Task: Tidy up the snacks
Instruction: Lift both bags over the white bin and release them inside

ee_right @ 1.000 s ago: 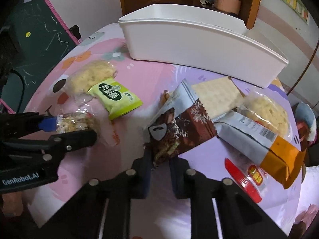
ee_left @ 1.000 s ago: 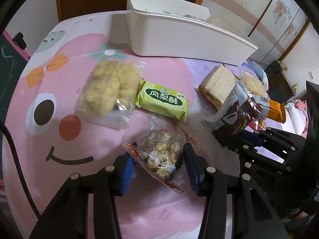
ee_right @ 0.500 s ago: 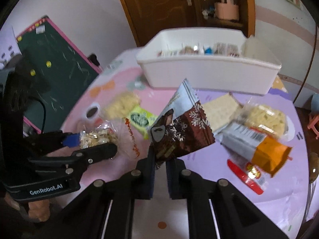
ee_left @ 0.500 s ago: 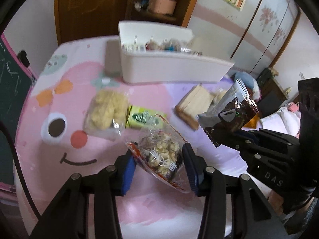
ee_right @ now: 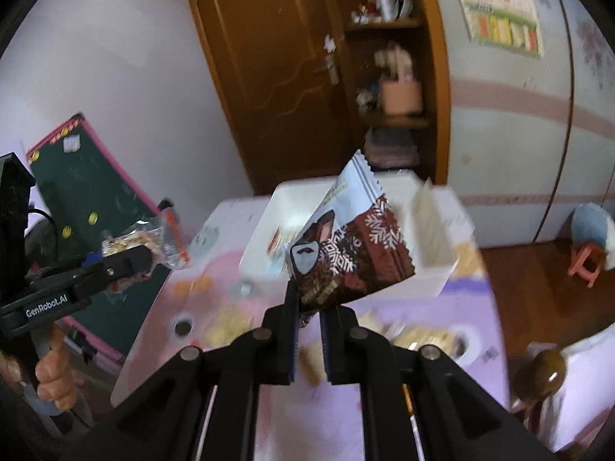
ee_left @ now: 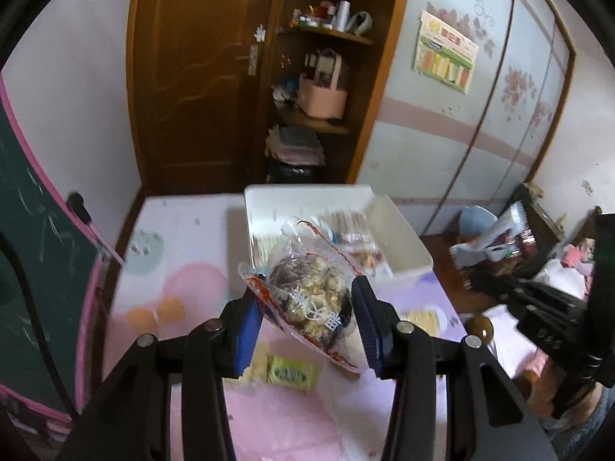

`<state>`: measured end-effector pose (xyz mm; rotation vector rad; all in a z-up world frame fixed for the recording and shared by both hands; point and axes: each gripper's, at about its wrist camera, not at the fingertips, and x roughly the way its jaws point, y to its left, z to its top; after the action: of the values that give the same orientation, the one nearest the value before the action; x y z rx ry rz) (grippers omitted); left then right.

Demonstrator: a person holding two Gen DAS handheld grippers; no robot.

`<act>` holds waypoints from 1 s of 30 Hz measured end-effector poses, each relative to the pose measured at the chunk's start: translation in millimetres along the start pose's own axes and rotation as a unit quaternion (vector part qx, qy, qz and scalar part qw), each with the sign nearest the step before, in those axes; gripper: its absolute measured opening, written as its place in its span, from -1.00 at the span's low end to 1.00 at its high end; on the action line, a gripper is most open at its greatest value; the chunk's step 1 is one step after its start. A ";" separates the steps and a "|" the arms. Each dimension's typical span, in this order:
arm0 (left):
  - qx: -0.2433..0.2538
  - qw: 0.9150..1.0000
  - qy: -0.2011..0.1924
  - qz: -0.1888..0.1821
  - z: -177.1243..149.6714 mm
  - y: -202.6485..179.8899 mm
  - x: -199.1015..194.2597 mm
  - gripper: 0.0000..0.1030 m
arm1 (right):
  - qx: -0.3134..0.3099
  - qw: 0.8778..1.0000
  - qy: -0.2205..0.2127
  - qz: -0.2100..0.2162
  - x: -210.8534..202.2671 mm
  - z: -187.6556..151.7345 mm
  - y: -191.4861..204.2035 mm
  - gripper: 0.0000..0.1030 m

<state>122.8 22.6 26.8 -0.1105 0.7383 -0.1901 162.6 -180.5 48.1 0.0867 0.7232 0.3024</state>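
Now, left wrist view:
Left gripper (ee_left: 307,330): clamped on the clear popcorn bag (ee_left: 311,299), blue pads pressing both sides, bag aloft.
White bin (ee_left: 407,246): just beyond the bag, open-topped, packets already inside.
Advice: carry forward until fully over the bin's rim, lower, then release; mind the loose upper film of the bag.
Table cover (ee_left: 184,284): pink cartoon print; green pastry packet (ee_left: 292,372) below the fingers.
Room: brown door (ee_left: 192,77), shelf nook, green chalkboard at left.

Right wrist view:
Right gripper (ee_right: 307,326): pinched tight on the bottom seam of the brown snowflake packet (ee_right: 353,253), packet standing up in front of the bin (ee_right: 430,280).
Advice: thin edge grip, likely to swing; keep level, drop inside away from the other gripper.
Left gripper (ee_right: 127,257): at left, well apart, bag in its grip.
Surface: blurred; pale snacks lying on the purple-pink cover (ee_right: 442,307).
Floor: wooden, small stool (ee_right: 588,261) at right.
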 end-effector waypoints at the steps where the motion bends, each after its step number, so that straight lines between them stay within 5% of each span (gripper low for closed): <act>1: 0.000 1.000 -0.002 0.000 11.3 -1.9 -0.8 -0.14 | -0.004 1.000 -0.007 -0.006 -3.9 8.7 -0.4 -0.82; 7: 0.035 0.998 -0.047 0.027 76.2 -24.5 4.1 -0.14 | -0.053 0.996 -0.052 -0.056 -10.4 67.3 -2.2 -0.81; 15: 0.062 0.994 -0.068 0.057 126.5 -48.4 39.8 -0.14 | -0.063 0.994 -0.062 -0.069 18.9 113.5 -2.3 -0.81; 30: 0.069 0.994 0.010 0.090 118.8 -33.2 158.6 -0.09 | -0.072 0.992 0.065 -0.080 141.7 94.4 -22.3 -0.78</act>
<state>313.6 -39.3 15.4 0.0884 0.7484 -0.0703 331.0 -156.5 24.3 -0.1281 0.8305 0.2066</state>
